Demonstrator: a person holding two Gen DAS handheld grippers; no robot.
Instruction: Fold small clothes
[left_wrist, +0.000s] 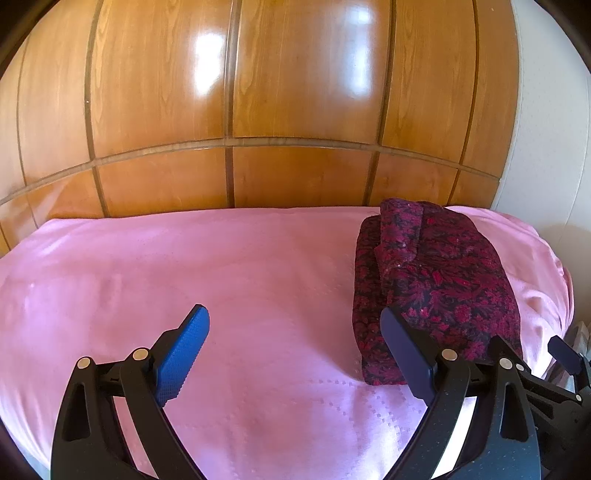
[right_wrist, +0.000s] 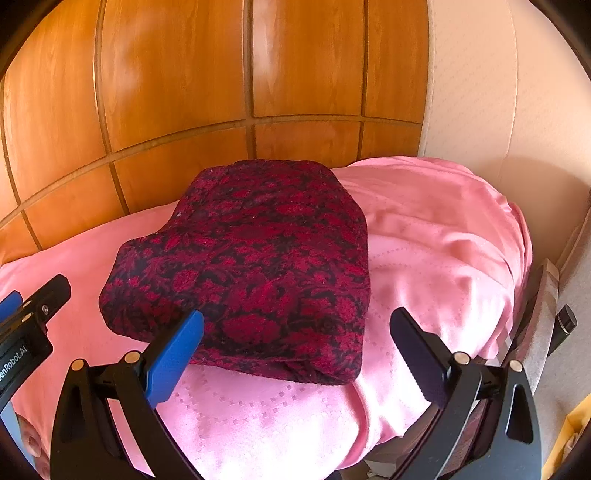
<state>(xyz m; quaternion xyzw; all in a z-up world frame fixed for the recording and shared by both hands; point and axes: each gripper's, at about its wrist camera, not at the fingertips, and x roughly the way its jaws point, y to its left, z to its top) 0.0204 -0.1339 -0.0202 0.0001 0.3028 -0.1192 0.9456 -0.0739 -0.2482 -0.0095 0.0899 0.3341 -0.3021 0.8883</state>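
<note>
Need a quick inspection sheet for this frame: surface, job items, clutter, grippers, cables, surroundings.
Surface: pink bedspread, smooth on the left, wrinkled toward the right edge.
Job's things: one dark red floral garment, folded into a compact bundle, lying on the bedspread's right part.
Clutter: nothing seen on the bedspread besides the garment.
Grippers: left gripper open, empty, its right finger beside the garment's near left corner; right gripper open, empty, at the garment's near edge.
Cables: nothing seen.
Surroundings: glossy wooden panelled wardrobe behind the bed, pale wall to the right.
</note>
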